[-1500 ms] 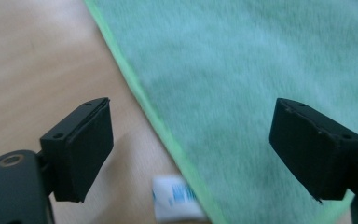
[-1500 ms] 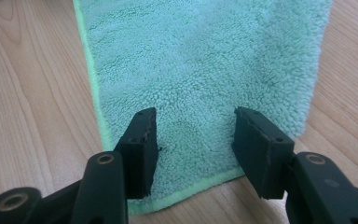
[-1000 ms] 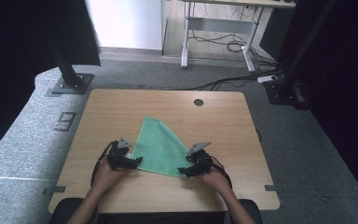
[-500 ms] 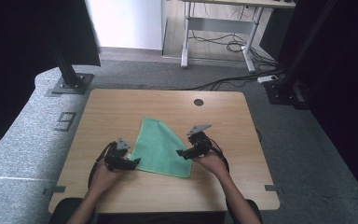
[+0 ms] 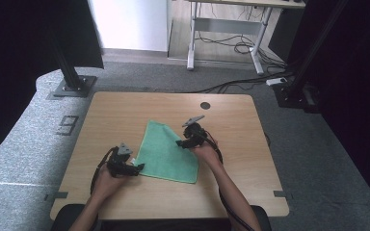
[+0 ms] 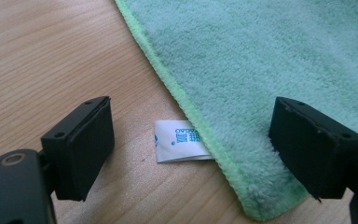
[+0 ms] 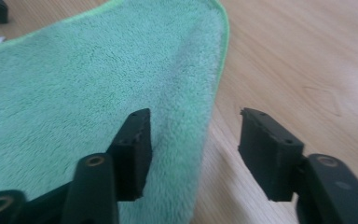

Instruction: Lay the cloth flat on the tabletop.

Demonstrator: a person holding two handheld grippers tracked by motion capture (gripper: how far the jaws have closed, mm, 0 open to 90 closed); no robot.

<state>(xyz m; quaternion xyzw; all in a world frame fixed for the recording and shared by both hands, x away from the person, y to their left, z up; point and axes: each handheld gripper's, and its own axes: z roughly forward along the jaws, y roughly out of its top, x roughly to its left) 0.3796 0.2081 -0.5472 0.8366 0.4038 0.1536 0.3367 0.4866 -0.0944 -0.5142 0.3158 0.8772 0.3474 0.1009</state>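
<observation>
High view: the green towel (image 5: 166,151) is lying flat, folded into a rough triangle, a little toward the near edge of the table (image 5: 125,110), with its point aimed at the far edge. The left gripper (image 5: 136,167) is sitting at the towel's near left corner, jaws apart, straddling the hem beside the white label (image 6: 179,145) without pinching it. The right gripper (image 5: 179,143) is positioned along the towel's right hem, toward the far point; its jaws have just been closing, yet they are standing apart, one over the cloth and one over bare wood, gripping nothing. Folding appears to be in hand, with both grips yet to be taken. Next, each pair of jaws probably needs to lower onto its hem and pinch before any lift.
</observation>
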